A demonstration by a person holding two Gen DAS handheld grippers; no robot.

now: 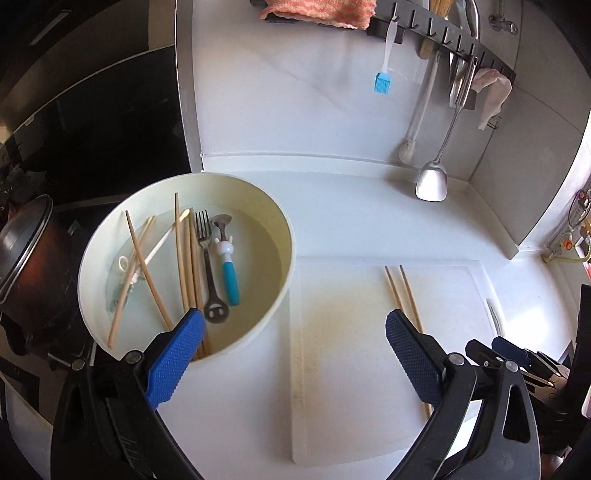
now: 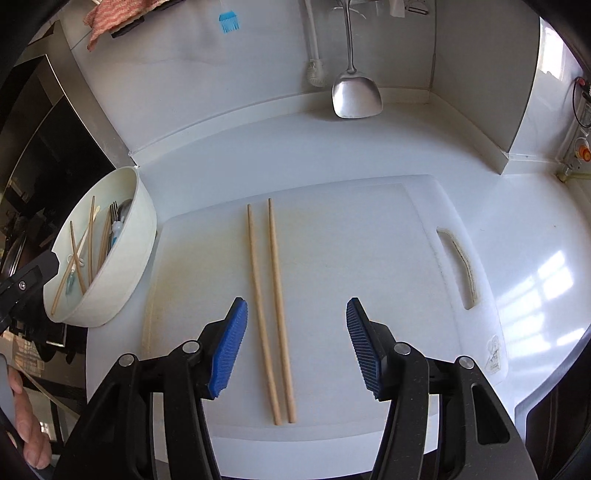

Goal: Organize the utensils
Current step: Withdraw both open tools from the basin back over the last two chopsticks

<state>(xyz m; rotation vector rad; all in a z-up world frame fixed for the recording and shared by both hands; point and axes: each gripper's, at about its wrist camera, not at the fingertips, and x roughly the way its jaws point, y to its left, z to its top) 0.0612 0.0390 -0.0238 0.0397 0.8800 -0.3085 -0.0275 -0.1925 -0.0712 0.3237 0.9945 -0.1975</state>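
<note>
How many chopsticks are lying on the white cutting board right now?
2. Both chopsticks lie side by side, roughly parallel, on the cutting board, between the open right gripper fingers. More sticks sit in the bowl, not counted.

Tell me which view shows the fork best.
Left wrist view: the fork lies in the white bowl, visible tines to handle. The right wrist view shows only its tines behind the bowl's rim.

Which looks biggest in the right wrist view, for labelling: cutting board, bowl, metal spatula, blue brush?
1. cutting board
2. bowl
3. metal spatula
4. blue brush, though it is partly cropped and hangs farthest from the camera.
</note>
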